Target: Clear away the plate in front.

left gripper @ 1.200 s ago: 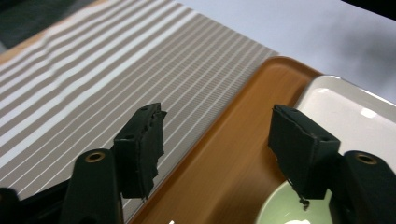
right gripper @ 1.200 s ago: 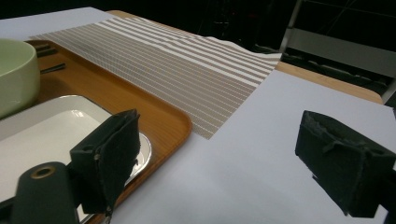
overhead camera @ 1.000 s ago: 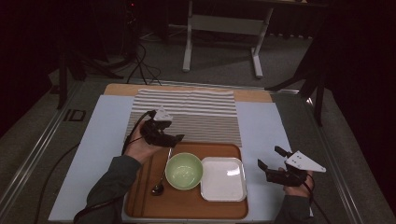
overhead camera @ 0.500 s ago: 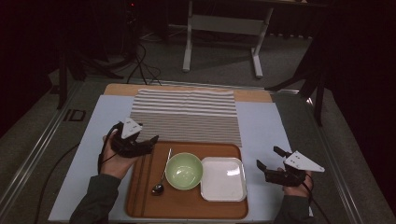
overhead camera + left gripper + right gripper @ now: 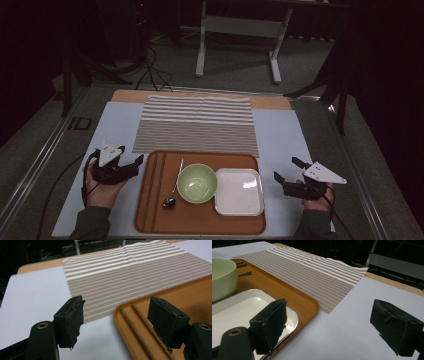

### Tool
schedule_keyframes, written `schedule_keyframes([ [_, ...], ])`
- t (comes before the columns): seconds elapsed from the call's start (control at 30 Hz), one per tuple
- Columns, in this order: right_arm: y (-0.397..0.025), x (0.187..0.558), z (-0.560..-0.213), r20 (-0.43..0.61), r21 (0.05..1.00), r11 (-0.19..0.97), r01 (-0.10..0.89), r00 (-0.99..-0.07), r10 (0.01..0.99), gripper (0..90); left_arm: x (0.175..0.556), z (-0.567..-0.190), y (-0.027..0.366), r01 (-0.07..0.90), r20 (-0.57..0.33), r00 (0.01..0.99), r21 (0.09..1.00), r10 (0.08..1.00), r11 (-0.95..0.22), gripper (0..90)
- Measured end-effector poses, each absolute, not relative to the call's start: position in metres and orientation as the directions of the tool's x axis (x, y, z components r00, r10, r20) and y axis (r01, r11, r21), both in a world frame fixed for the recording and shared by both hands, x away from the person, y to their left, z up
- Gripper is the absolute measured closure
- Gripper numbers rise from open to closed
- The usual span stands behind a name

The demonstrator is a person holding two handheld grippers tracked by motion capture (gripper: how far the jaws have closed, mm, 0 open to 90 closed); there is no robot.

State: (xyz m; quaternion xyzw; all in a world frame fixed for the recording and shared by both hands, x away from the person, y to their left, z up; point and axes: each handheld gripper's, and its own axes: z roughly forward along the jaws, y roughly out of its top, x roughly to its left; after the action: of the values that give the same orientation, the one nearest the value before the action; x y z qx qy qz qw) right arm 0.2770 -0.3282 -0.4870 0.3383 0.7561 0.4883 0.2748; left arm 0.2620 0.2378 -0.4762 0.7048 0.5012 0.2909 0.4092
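Observation:
An orange-brown tray (image 5: 200, 222) lies at the near middle of the table. It carries a pale green bowl (image 5: 197, 183), a white square plate (image 5: 239, 191), a metal spoon (image 5: 172, 192) and a pair of brown chopsticks (image 5: 150, 190). My left gripper (image 5: 134, 165) is open and empty, just left of the tray's left rim. In the left gripper view its jaws (image 5: 116, 305) straddle the tray corner (image 5: 175, 290). My right gripper (image 5: 286, 169) is open and empty, right of the tray. Its jaws (image 5: 329, 307) frame the plate's edge (image 5: 249, 307) and bare table.
A brown-and-white striped placemat (image 5: 196, 125) lies beyond the tray on the pale blue table cover (image 5: 285, 135). Past the table's wooden far edge (image 5: 270, 102) stand a white frame (image 5: 235, 30) and dark stands on the floor. Cables trail off the left side.
My left gripper has moved left and back toward the person, from over the tray's far left corner to beside the tray. The right gripper has barely moved.

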Motion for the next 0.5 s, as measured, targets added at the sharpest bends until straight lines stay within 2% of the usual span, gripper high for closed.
schedule_keyframes([
  [0.23, -0.328, 0.276, -0.486, -0.085, 0.927, 0.291, 0.236, -0.623, 0.778, 13.4, 0.243, -0.482, 0.257, 0.467, -0.019, 0.27, 0.877, 0.963, -0.114, 29.3],
  [0.5, -0.329, 0.274, -0.485, -0.089, 0.93, 0.289, 0.225, -0.626, 0.774, 13.4, 0.231, -0.485, 0.269, 0.449, 0.009, 0.218, 0.887, 0.976, -0.108, 29.0],
])
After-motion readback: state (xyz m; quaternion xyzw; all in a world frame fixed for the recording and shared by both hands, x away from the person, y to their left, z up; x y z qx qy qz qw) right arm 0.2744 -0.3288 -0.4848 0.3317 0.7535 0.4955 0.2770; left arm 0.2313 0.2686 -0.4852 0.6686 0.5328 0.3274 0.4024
